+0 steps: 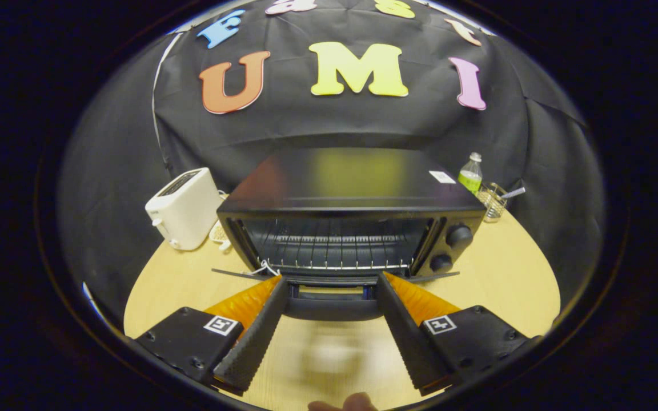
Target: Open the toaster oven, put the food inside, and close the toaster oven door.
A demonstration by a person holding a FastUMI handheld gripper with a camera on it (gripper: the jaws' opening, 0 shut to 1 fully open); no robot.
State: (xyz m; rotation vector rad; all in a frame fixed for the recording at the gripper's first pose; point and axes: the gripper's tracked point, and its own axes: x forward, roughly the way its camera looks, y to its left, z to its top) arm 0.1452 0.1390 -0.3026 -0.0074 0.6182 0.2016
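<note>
The black toaster oven [352, 188] stands on the wooden table [506, 274] just ahead of me. Its door [329, 278] hangs open, folded down flat toward me. Inside, the wire rack [332, 251] looks bare. The door's dark handle [332, 305] lies between my two fingers, close to their tips. My gripper [332, 278] is open, its fingers spread about as wide as the handle and pressing on nothing. I cannot make out any food; only a blurred pale patch [329, 354] shows on the table between the fingers.
Left of the oven stands a white toaster [183, 208]. Behind the oven's right corner are a green-labelled bottle [470, 174] and a clear holder [492, 201]. Two knobs [458, 235] sit on the oven's right front. A person's fingertip [343, 403] shows nearest me.
</note>
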